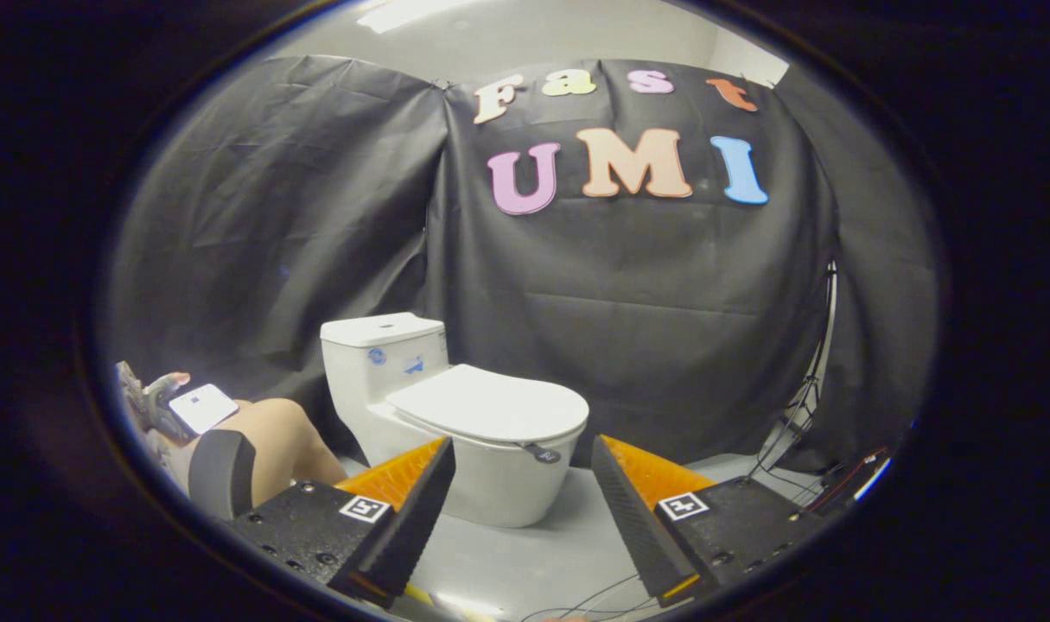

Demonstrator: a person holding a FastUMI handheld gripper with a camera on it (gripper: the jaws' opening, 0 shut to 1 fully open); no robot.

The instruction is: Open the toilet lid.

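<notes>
White porcelain marks the landmark: a toilet [455,415] standing on the grey floor [533,553] against the black cloth wall [645,328]. To the left of the toilet sits a person [265,441], a bare knee showing and a hand [163,393] holding a phone [203,408]; the rest of that figure is cut off. On the toilet itself the cistern is at the rear left, and the toilet lid [490,404] lies flat and closed over the bowl, its rounded front edge turned toward the gripper [522,466]. A small dark tab [542,453] hangs at that front edge; what it is exactly is hard to make out, though it may serve as a pull. The gripper's fingers stand wide apart and empty, the toilet just beyond them, not yet touched. The lid looks like thin, stiff, smooth plastic: probably light, hinged at the cistern end, and slippery to a pinch, so the front lip or the tab seems the place to hook under. The hinges are hidden. Right of the toilet, a stand and cables [805,415] trail along the wall.
</notes>
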